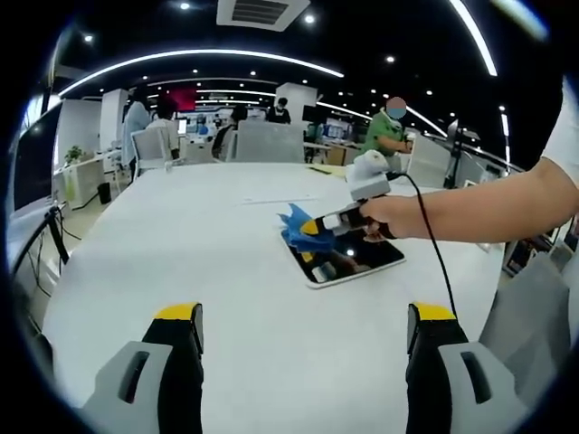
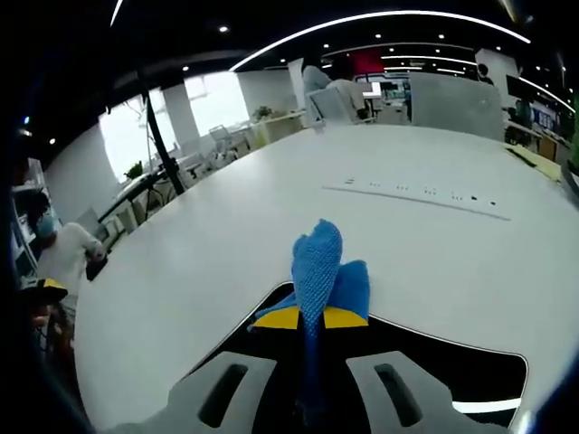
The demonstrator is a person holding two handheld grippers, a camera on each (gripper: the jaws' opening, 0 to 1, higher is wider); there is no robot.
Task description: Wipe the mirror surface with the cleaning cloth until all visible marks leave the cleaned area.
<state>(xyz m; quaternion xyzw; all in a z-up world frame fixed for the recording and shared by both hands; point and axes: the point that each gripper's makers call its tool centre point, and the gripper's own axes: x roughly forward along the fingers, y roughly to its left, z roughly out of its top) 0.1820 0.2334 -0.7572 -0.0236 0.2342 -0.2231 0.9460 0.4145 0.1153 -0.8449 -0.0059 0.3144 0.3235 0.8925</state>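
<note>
In the left gripper view, the left tool (image 1: 303,330) hangs above the white bench (image 1: 181,235) with its two yellow-tipped jaws spread wide apart and nothing between them, only bare bench top showing in the gap. Farther out on the bench lies the mirror (image 1: 348,259), a flat rectangle with a pale rim and a dark reflective face, set well apart from the left tool. The right tool (image 1: 312,227) reaches in from the right side of that view, held by a person's hand (image 1: 391,217) on a bare forearm, with a black cable trailing back from it; its yellow tips sit over the far-left corner of the mirror, and the blue cleaning cloth (image 1: 294,220) bunches out beyond them at the mirror's edge. In the right gripper view, the right tool (image 2: 310,317) has its jaws drawn together on the blue cleaning cloth (image 2: 321,267), which is pinched between the yellow tips and stands up in a crumpled fold past them. The mirror (image 2: 425,357) lies directly under that tool, its dark surface and thin pale rim curving away toward the right, reflecting a strip of ceiling light. Beyond the bench, office chairs and people show in the background of both views.
</note>
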